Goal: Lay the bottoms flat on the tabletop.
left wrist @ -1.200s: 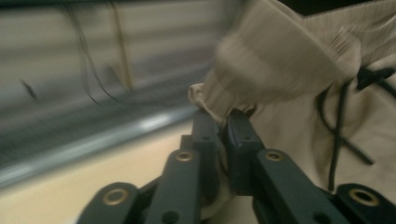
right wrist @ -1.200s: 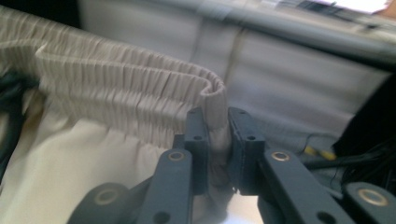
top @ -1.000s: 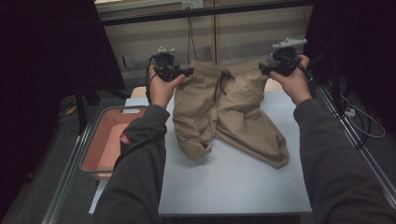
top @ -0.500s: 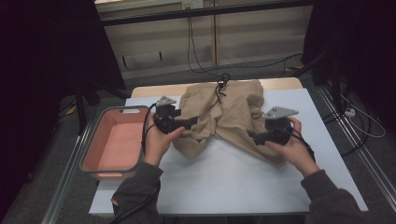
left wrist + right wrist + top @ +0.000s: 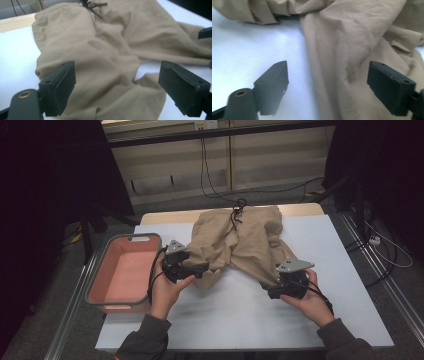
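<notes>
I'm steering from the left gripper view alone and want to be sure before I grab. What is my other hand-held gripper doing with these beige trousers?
Observer: The right hand-held gripper is at the near end of the beige cloth trousers, on the leg at the right of the high view. Its jaws are open and have just been closing a little, with fabric between them that is not pinched.
Operator: Is there anything nearby to drop them into?
Observer: Yes. A pink plastic tub with a grey rim sits against the left side of the white table, and I see nothing inside it.
</notes>
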### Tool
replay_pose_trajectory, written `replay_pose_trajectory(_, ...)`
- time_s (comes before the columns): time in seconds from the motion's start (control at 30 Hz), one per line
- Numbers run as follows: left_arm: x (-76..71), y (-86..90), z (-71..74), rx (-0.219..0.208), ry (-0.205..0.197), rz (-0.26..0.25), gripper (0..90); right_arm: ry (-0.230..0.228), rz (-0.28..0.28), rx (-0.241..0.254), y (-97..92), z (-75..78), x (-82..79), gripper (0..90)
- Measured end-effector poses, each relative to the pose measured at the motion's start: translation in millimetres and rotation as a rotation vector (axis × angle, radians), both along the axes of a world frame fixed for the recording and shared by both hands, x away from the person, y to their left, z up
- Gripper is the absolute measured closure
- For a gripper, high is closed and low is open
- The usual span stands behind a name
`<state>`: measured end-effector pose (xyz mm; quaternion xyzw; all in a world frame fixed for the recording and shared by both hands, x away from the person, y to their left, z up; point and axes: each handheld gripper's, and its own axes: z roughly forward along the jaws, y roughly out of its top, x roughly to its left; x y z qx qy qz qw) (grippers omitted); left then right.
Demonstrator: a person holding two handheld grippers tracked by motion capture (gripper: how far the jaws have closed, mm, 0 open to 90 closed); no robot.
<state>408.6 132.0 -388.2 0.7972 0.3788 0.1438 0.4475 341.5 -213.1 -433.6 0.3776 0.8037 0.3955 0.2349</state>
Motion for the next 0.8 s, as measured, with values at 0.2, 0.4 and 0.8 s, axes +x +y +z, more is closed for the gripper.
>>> replay_pose_trajectory(0.2,-9.9,5.5,-4.6,0.010,0.000,-0.001,11.1,0.011,0.050,-0.029,10.8,-4.6,-1.5,31.4)
replay_pose_trajectory(0.4,-14.8,3.4,-10.7,0.022,0.010,-0.027,8.1,0.047,0.051,-0.054,13.4,-12.4,3.3,38.0)
replay_pose_trajectory(0.8,-24.8,-0.7,-35.6,0.094,0.025,-0.050,10.2,0.065,-0.032,-0.110,7.5,-25.4,21.3,74.9)
